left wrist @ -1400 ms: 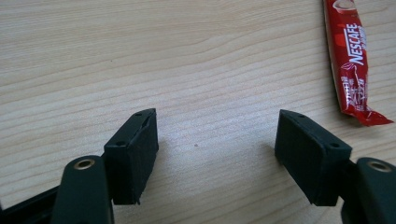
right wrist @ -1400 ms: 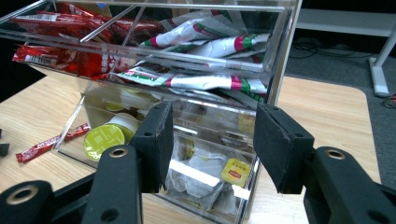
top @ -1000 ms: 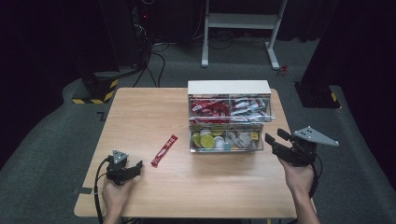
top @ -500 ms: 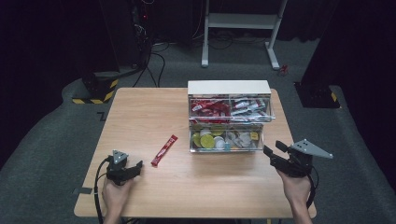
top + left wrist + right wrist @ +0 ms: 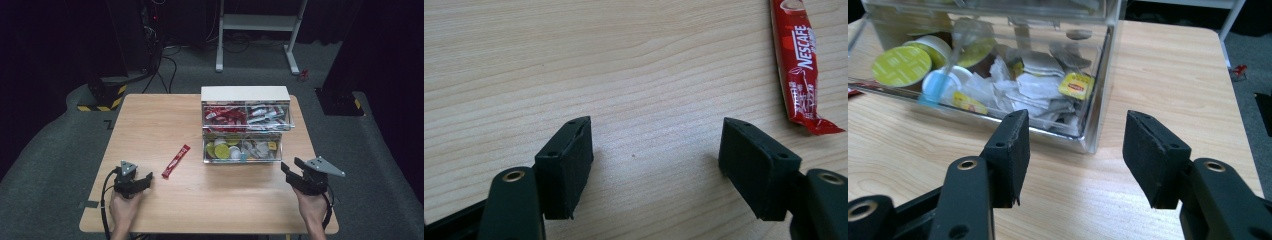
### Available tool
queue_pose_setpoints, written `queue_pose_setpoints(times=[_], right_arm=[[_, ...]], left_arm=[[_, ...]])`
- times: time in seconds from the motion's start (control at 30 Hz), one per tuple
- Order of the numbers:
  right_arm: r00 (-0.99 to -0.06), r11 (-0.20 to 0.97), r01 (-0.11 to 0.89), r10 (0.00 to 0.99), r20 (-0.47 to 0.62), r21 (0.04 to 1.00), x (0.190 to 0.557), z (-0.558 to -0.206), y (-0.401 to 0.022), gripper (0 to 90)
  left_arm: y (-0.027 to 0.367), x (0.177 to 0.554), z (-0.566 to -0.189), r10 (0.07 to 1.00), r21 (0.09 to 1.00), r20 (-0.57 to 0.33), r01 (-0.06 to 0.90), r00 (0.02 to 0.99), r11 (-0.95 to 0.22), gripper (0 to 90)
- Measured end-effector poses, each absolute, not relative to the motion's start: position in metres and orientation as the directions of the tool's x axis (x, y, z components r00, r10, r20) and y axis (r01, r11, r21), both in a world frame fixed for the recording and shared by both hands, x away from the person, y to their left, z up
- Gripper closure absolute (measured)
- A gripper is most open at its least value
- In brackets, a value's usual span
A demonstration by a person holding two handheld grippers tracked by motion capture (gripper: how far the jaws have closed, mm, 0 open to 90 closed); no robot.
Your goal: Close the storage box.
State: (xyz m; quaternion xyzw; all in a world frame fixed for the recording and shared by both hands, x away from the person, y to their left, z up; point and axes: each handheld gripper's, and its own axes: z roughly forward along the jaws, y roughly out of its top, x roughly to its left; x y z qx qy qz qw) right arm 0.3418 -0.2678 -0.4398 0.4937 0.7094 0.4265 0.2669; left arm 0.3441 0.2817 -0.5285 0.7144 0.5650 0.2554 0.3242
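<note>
Grey carpet and dark room surround a light wooden counter (image 5: pixel 165 120), where a person works with both hands. The left tongs (image 5: pixel 141 183) rest low at the near left part of the counter, held by the left hand (image 5: pixel 122 207), and their two black jaws stand wide apart with nothing between them; in the left gripper view only bare wood lies in the gap of the left tongs (image 5: pixel 656 155). A little ahead and to the right of them lies a long red Nescafe instant coffee stick (image 5: pixel 800 62), flat on the wood and apart from the jaws (image 5: pixel 176 161). The right tongs (image 5: pixel 292 171) are at the near right part of the counter, in the right hand (image 5: pixel 311 207), also released, jaws spread and empty (image 5: pixel 1073 150). Just in front of them stands a clear plastic two-level organizer box (image 5: pixel 1100 85) with a white top (image 5: pixel 245 93). Its lower level holds round yellow-green capsules (image 5: pixel 901 65) and white tea bags with yellow tags (image 5: pixel 1048 90); the upper level holds red sachets (image 5: pixel 223 114) and white sachets (image 5: pixel 265 114).
</note>
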Motion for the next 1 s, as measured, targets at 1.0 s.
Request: queue_pose_setpoints(times=[1.0], right_arm=[[-0.272,0.125,0.581,0.961,0.047,0.804,0.369,-0.491,-0.275,45.8]], left_arm=[[0.281,0.344,-0.528,0.972,0.751,0.001,0.643,0.233,-0.155,30.2]])
